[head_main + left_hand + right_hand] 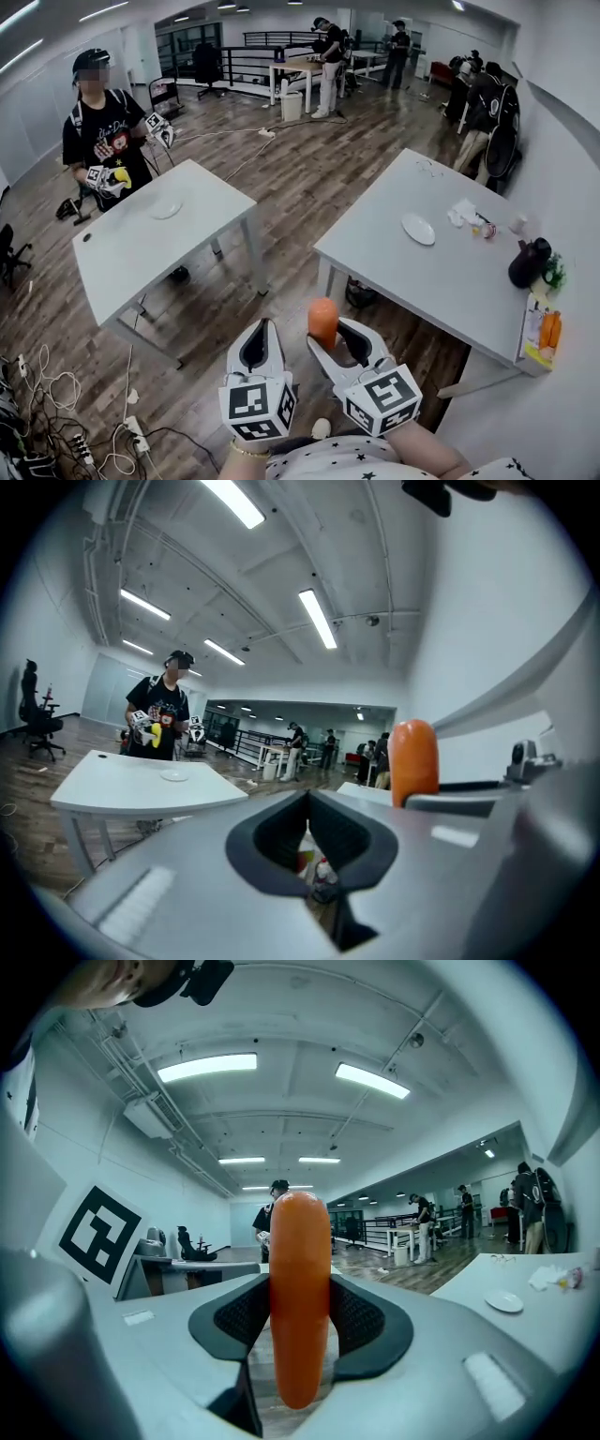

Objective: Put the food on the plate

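An orange sausage-shaped food piece [322, 322] stands upright between the pads of my right gripper [328, 339], which is shut on it. In the right gripper view the food [300, 1297] fills the gap of that gripper [300, 1327]. My left gripper [260, 330] hangs just left of it, shut with nothing held; in its own view the left gripper [309, 841] shows only a thin slit, with the food [413, 761] off to the right. A white plate [418, 229] lies on the grey table [394, 267] ahead to the right, and the plate [504, 1302] shows far right in the right gripper view.
Both grippers hover over wood floor in front of the right table. That table also carries a black jug [528, 263], tissues [462, 212] and orange bottles [549, 330]. A second table [131, 258] with a plate [166, 210] stands left, a person [101, 141] behind it. Cables [56, 412] lie lower left.
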